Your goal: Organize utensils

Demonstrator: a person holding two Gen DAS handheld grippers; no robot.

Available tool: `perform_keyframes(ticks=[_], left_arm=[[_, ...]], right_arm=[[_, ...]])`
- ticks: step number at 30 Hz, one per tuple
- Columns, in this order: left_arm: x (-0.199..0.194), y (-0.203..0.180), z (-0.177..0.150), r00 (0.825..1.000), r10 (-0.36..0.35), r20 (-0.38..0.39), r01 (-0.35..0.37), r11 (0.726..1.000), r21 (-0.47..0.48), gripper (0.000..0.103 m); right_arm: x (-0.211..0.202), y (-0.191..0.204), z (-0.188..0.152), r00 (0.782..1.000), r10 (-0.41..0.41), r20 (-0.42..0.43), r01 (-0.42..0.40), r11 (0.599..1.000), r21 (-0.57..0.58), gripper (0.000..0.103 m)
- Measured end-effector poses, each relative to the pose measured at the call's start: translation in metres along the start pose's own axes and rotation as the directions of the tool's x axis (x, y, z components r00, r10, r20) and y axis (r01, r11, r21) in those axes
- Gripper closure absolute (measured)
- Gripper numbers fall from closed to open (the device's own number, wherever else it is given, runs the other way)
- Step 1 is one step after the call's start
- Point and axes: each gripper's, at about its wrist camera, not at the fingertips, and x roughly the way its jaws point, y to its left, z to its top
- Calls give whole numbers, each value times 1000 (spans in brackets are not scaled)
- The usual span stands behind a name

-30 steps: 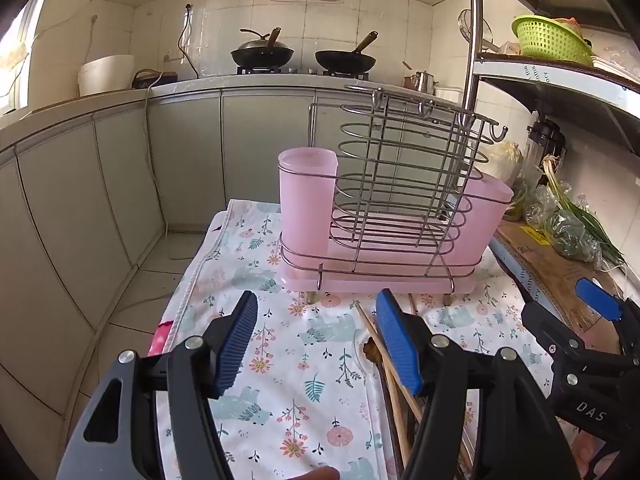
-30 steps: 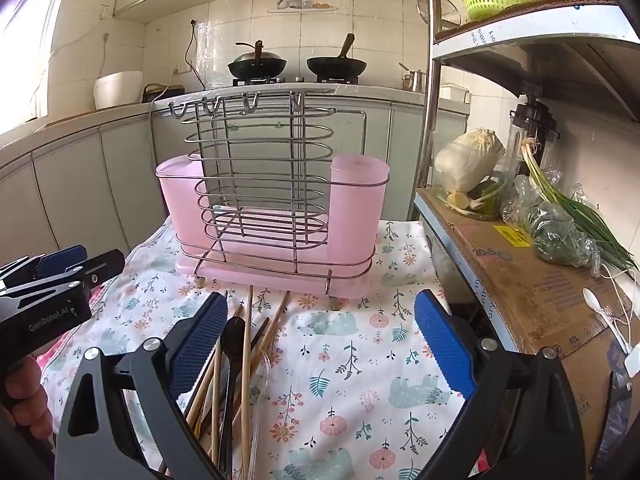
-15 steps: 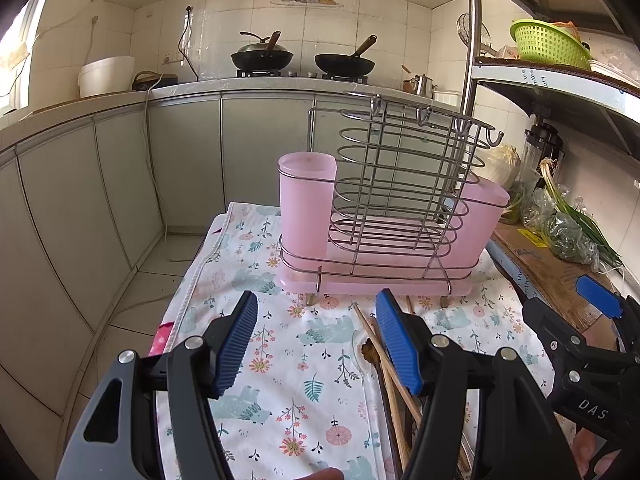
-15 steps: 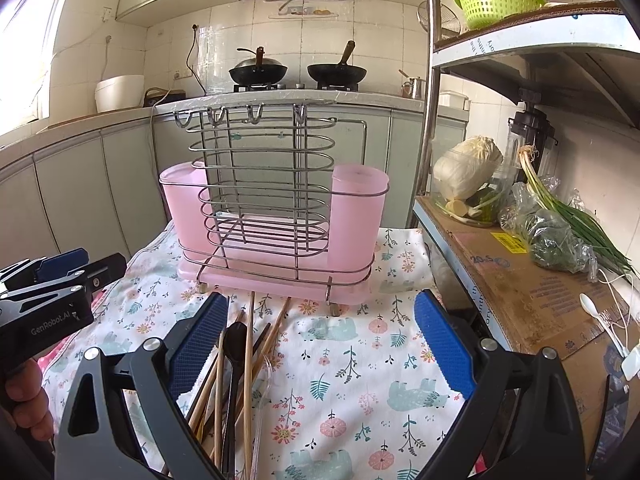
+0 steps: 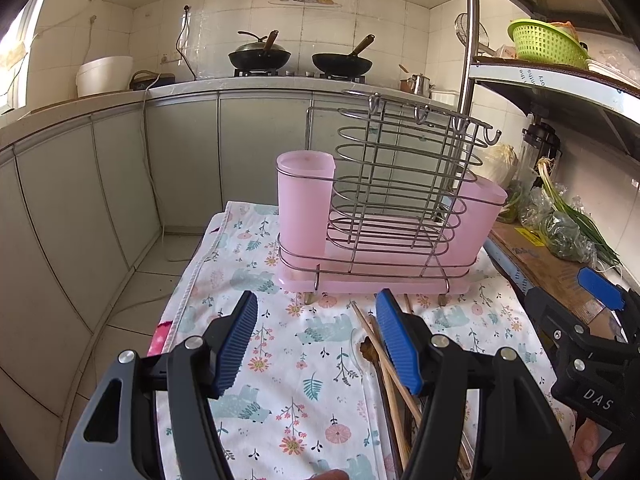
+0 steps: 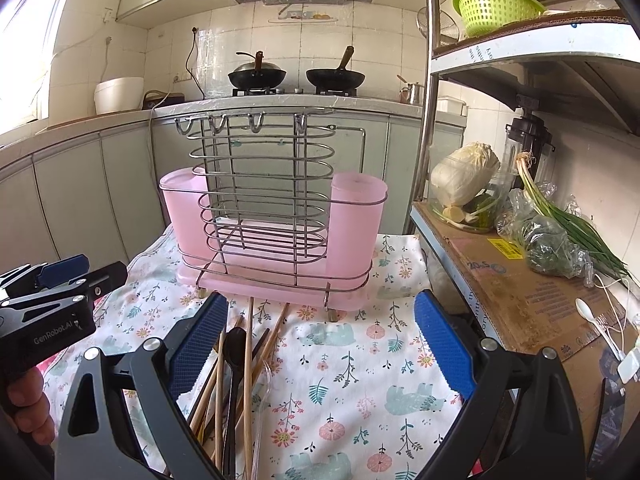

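Both grippers hover low over a table covered with a floral cloth, pointing toward the kitchen counter.

Left gripper: level, above the left half of the cloth, jaws spread wide with nothing between them. Its blue pads are clear of everything. A fingertip shows at the bottom edge of the left wrist view. In the right wrist view this gripper appears at the left edge, side-on, with the person's fingers wrapped around its grip.

Right gripper: also level, jaws spread very wide, holding nothing. Its left pad sits over the top of the utensil pile; whether it touches, I cannot tell. In the left wrist view it shows at the far right, black body with a blue tip.

Utensils: a loose bundle of wooden chopsticks and a black spoon lie on the cloth, near side of the rack, tips pointing roughly toward it. A clear plastic utensil lies along the right of the bundle. In the left wrist view the chopsticks run under that gripper's right finger.

Rack: a wire utensil rack on a pink tray stands upright at the far end of the cloth, a pink cup at each end. The visible cups look empty from here. Hooks along the top rail hold nothing.

To the right, a cardboard-topped shelf carries a cabbage, bagged greens and white plastic cutlery.
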Motion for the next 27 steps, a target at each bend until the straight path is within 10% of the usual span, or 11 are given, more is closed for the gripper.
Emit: perform_keyframes(ticks=[27], left_arm=[[8, 0, -4, 1000, -19, -18, 19, 1000, 1, 42]], right_arm=[[9, -10, -4, 999, -47, -13, 47, 998, 46, 8]])
